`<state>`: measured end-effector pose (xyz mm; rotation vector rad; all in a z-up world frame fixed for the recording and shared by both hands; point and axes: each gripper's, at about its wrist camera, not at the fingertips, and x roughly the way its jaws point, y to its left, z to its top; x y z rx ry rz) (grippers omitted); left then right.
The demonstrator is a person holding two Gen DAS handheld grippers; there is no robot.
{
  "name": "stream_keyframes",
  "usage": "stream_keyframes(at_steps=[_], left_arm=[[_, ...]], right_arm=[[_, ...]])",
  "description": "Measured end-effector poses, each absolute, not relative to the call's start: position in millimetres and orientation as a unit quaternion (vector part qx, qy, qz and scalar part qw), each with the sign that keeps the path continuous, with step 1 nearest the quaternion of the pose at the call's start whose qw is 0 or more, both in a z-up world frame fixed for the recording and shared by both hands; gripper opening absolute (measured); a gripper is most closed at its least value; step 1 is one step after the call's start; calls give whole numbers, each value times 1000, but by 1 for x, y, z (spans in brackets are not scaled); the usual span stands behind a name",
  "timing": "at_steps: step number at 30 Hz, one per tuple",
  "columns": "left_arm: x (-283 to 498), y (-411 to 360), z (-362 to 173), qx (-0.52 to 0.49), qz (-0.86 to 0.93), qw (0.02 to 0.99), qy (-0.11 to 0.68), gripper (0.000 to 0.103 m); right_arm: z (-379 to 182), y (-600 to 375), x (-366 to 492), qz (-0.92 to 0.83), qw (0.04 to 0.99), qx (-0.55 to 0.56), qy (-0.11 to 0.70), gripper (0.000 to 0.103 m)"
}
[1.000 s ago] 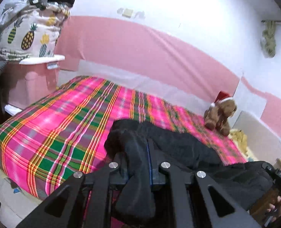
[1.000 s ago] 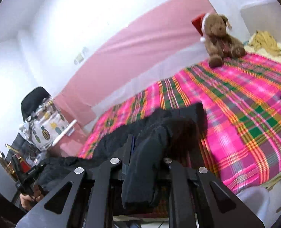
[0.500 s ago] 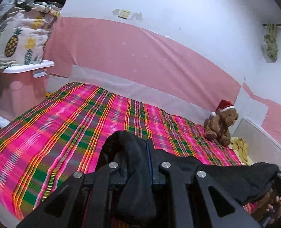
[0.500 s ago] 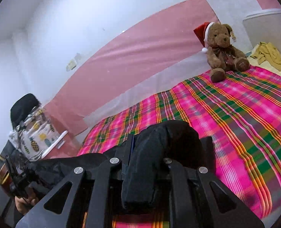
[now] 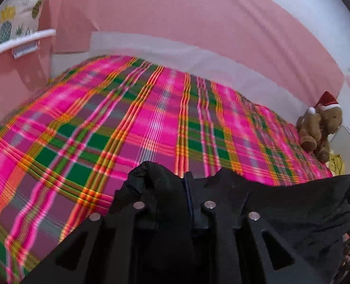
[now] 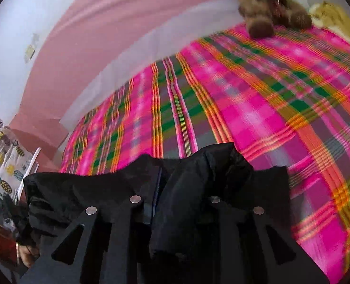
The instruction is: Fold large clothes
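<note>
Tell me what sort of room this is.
Most likely a bedroom: a bed with a plaid sheet, a teddy bear in a Santa hat against the wall, and a black garment being folded.

Bed (image 5: 151, 118) in loud pink-green plaid, shoved against a pink-and-white wall (image 5: 175, 11). Teddy bear (image 5: 319, 127) (Santa hat on) sits by the wall.

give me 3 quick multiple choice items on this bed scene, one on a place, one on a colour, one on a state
1. Where does the teddy bear sit?
A. the plaid bedspread's far corner
B. the floor
C. the garment

2. What colour is the garment?
A. white
B. black
C. yellow

3. How is the garment held?
A. lying flat, untouched
B. stretched between the left claw and right claw
C. hung on the wall

Key: 1 A, the bear sits at the bedspread's edge by the wall. 2 B, the cloth is black in both views. 3 B, fabric is bunched in each claw.
</note>
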<state>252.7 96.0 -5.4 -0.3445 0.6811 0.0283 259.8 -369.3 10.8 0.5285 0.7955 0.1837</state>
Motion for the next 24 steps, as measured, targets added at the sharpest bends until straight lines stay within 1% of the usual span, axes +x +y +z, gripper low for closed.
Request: stream_keyframes(at_steps=[3,6,7,8,9,10,11,15,18,19,21,22,24], left_arm=[[253,100,-14,-194,4,925,326,22],[251,104,-6,-207,-11,921,329,25],[252,106,-3,-212,-17,920,330,29],[249,110,3,-222,-26,918,327,35],[247,114,8,-235,-34,917,321,38],[244,119,14,-249,-45,915,314,43],[245,121,19,-256,-49,914,310,45],[239,123,39,-260,-53,917,296,48],[237,125,49,-267,-55,920,283,52],[238,126,52,-271,-56,920,279,56],[243,125,56,-269,-47,920,281,59],[244,124,58,-261,-38,923,278,64],[240,124,64,-242,-21,935,260,66]], right_arm=[[-2,-378,262,106,875,282,380,24],[4,-384,259,120,868,301,378,30],[10,-386,256,127,867,305,373,36],[17,-388,252,138,866,313,365,47],[22,-389,252,150,862,324,359,54],[27,-391,250,164,857,339,352,63],[35,-394,246,172,854,351,342,66],[57,-386,242,164,868,337,327,66],[70,-383,237,142,888,319,300,67],[72,-385,237,135,890,321,295,68],[74,-388,240,115,892,324,294,68],[77,-387,238,101,898,313,292,68],[88,-379,229,91,917,275,275,68]])
